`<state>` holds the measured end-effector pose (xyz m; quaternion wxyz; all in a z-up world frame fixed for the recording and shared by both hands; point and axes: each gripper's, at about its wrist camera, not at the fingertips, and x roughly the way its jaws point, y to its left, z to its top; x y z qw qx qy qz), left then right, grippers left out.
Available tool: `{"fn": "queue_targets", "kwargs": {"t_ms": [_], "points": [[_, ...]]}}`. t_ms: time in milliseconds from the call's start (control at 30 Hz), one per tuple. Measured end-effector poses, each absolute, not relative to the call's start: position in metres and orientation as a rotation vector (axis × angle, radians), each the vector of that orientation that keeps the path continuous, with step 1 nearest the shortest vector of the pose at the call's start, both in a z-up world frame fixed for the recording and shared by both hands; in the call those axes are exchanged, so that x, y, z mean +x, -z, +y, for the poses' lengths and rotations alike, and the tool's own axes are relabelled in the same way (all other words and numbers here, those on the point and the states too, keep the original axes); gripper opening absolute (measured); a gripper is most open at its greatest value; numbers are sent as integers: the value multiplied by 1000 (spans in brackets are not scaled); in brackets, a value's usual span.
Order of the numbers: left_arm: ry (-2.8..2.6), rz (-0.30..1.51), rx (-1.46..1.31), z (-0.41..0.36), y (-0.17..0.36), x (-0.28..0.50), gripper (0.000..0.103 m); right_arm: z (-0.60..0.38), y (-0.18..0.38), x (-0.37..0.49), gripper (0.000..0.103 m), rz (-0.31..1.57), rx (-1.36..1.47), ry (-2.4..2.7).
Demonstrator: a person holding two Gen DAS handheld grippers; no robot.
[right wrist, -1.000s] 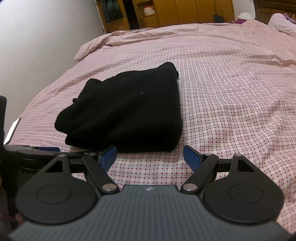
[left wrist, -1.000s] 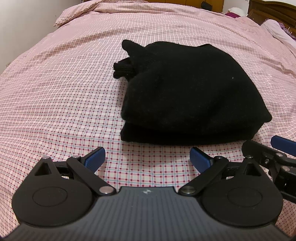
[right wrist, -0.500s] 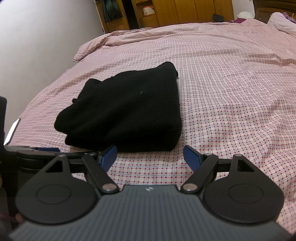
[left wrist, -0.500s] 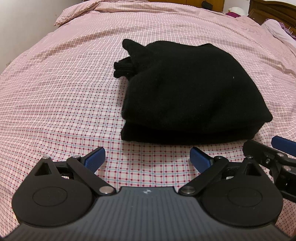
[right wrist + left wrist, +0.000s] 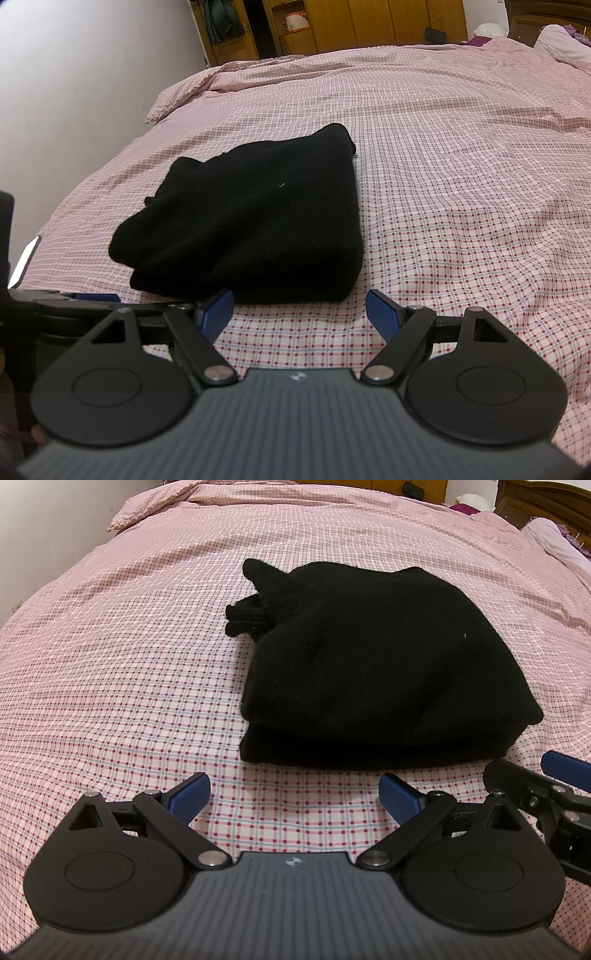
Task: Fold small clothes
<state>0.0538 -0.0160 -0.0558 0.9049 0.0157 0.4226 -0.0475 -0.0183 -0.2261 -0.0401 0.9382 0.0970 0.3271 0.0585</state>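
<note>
Hovering low over the checked pink bedspread point(image 5: 110, 672), the left gripper point(image 5: 293, 797) has its 2 blue-padded fingers spread wide apart with nothing between them, only checked fabric showing in the gap. At the right edge of the left wrist view, part of the right gripper point(image 5: 300, 314) shows just beside it. In its own view the right gripper's jaws are likewise parted and hold nothing, and the left gripper's frame sits at that view's left edge.

Just beyond both sets of fingertips lies the black garment point(image 5: 376, 657), folded into a thick, roughly rectangular bundle with at least 2 layers visible along its near edge. It rests flat on the bedspread, apart from both grippers. At its far-left corner a ribbed cuff point(image 5: 245, 614) pokes out from the fold.

Past the garment the bedspread runs on, lightly wrinkled, to a turned-back corner near the white wall point(image 5: 92, 92). Farther still stand wooden wardrobes point(image 5: 369, 22), and a pale pillow point(image 5: 561, 44) lies at the far right.
</note>
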Motion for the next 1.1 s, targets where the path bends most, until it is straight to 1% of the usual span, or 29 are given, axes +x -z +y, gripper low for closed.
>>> {"fn": "queue_targets", "kwargs": {"t_ms": [1100], "points": [[105, 884, 26, -18, 51, 52, 100, -227, 37, -20, 80, 666, 210, -106]]}}
